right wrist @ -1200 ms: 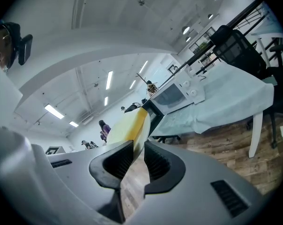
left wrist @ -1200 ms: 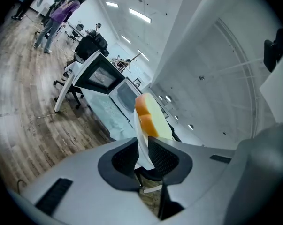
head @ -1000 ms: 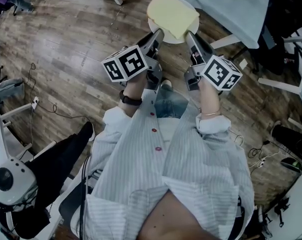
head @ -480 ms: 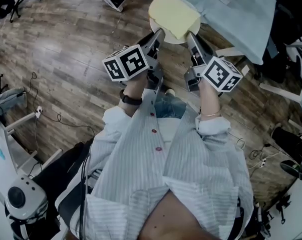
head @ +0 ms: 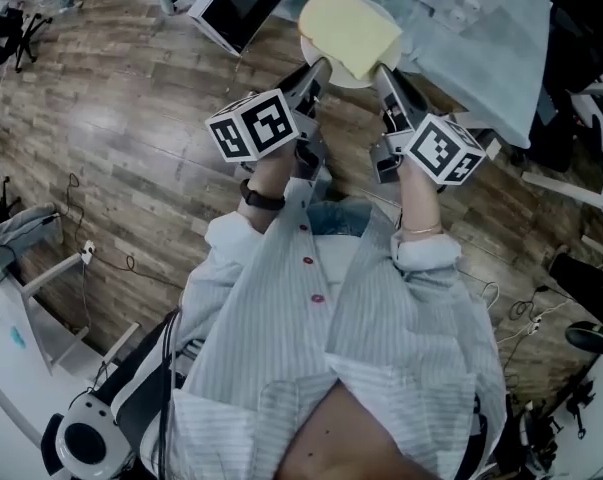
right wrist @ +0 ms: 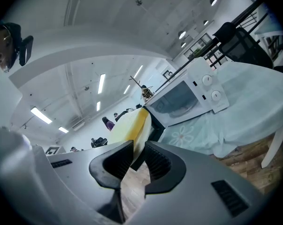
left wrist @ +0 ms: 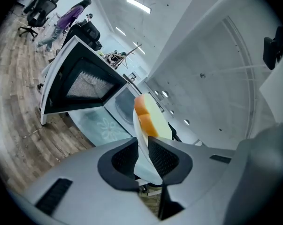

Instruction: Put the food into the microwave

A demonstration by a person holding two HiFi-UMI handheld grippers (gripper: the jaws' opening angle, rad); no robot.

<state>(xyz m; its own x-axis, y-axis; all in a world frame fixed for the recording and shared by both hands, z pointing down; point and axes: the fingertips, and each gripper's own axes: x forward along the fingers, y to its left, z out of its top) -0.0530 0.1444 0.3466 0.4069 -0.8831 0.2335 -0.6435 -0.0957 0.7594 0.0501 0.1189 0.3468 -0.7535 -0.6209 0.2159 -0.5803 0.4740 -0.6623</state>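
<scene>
Change in the last second: the microwave (head: 243, 6), door swung open, has come into the top of the head view, where only floor showed before.

Left gripper (head: 316, 66): fingers clamped on the plate (head: 351, 80) rim.

Food (head: 349, 28), a yellow slab, lies on the plate, carried in the air just short of the microwave.

Right gripper (head: 384, 68): fingers clamped on the opposite rim.

Surface (head: 486, 53) is near.

Judgement: the approach is nearly done and insertion comes next.
</scene>
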